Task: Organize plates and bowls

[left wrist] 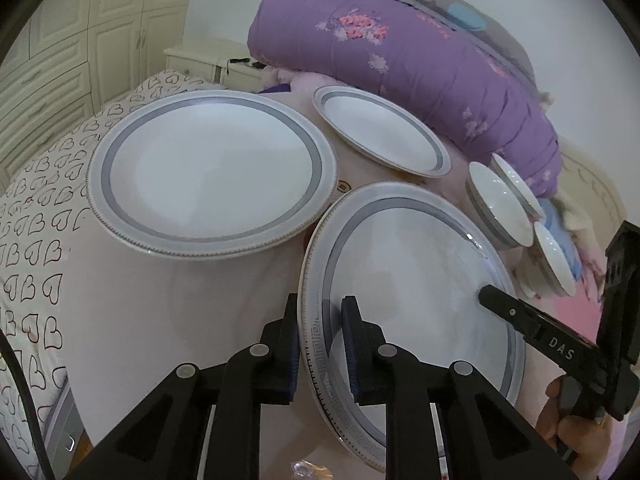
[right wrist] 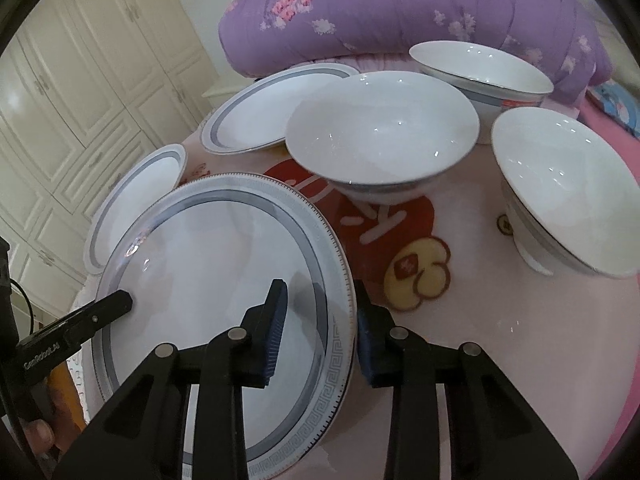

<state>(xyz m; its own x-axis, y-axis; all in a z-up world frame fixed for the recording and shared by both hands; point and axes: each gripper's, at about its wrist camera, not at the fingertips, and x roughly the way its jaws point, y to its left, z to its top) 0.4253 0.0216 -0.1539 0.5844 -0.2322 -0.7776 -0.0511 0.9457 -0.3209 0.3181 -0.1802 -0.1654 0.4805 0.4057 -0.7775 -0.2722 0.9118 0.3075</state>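
Observation:
A large grey-rimmed plate [left wrist: 412, 272] is held between both grippers, tilted a little above the pink cloth. My left gripper [left wrist: 320, 312] is shut on its left rim. My right gripper [right wrist: 320, 300] straddles its right rim [right wrist: 340, 320], with a small gap at the outer pad; it also shows in the left wrist view [left wrist: 492, 296]. A second large plate [left wrist: 208, 176] lies to the left, and a smaller plate [left wrist: 380, 132] lies behind. Three white bowls [right wrist: 380, 128] [right wrist: 480, 68] [right wrist: 568, 188] stand to the right.
A rolled purple quilt [left wrist: 400, 52] lies along the back of the pink cloth [right wrist: 500, 340]. A heart-print sheet [left wrist: 40, 220] covers the left side. Cream wardrobes [right wrist: 80, 80] and a nightstand [left wrist: 200, 56] stand beyond.

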